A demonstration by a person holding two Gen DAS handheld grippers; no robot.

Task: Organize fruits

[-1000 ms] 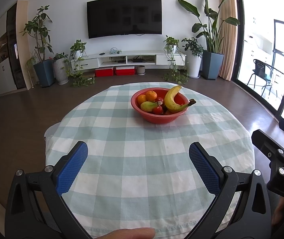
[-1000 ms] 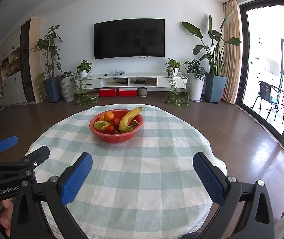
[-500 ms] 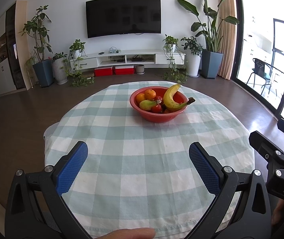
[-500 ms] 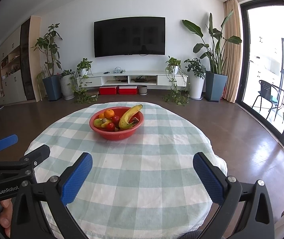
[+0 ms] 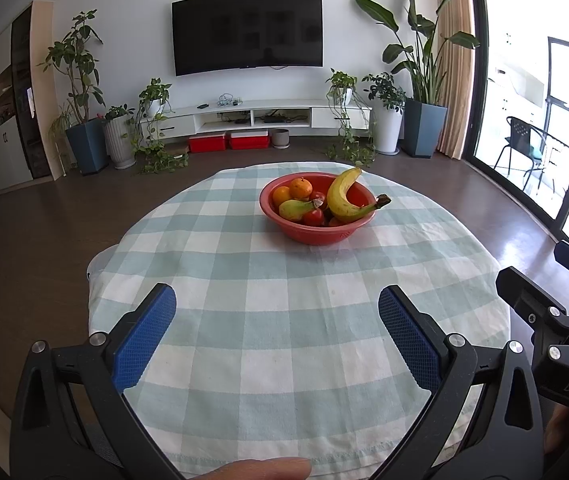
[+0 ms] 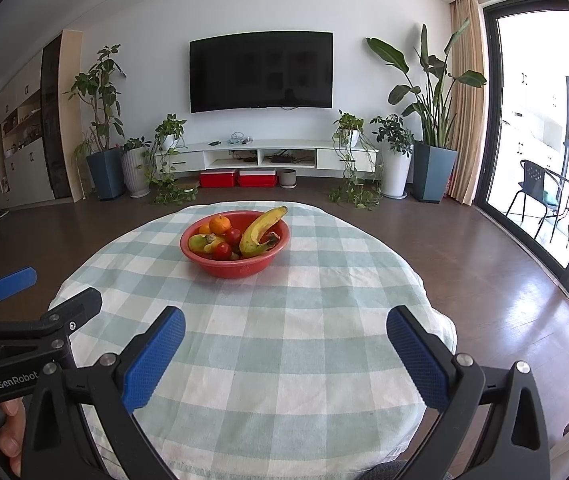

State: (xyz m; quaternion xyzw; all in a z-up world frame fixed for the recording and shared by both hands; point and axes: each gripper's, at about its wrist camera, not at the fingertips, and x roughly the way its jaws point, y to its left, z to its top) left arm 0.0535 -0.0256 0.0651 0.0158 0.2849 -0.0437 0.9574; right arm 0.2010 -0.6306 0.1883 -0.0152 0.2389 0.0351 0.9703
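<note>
A red bowl (image 5: 312, 232) stands on the far half of a round table with a green-and-white checked cloth (image 5: 284, 320). It holds a yellow banana (image 5: 342, 200), oranges (image 5: 299, 188), a green-yellow pear (image 5: 294, 209) and small red fruits (image 5: 313, 217). The bowl also shows in the right wrist view (image 6: 234, 266) with the banana (image 6: 258, 232). My left gripper (image 5: 276, 332) is open and empty over the near part of the table. My right gripper (image 6: 284, 354) is open and empty, to the right of the left one.
The table's near edge lies just below both grippers. Dark wooden floor surrounds the table. A TV (image 5: 246, 32), a low white cabinet (image 5: 256, 118) and potted plants (image 5: 424, 92) stand along the far wall. Glass doors (image 5: 544, 100) are at the right.
Both grippers have drawn back a little from the bowl and risen slightly; the bowl sits smaller and farther in both views. The jaws stay open.
</note>
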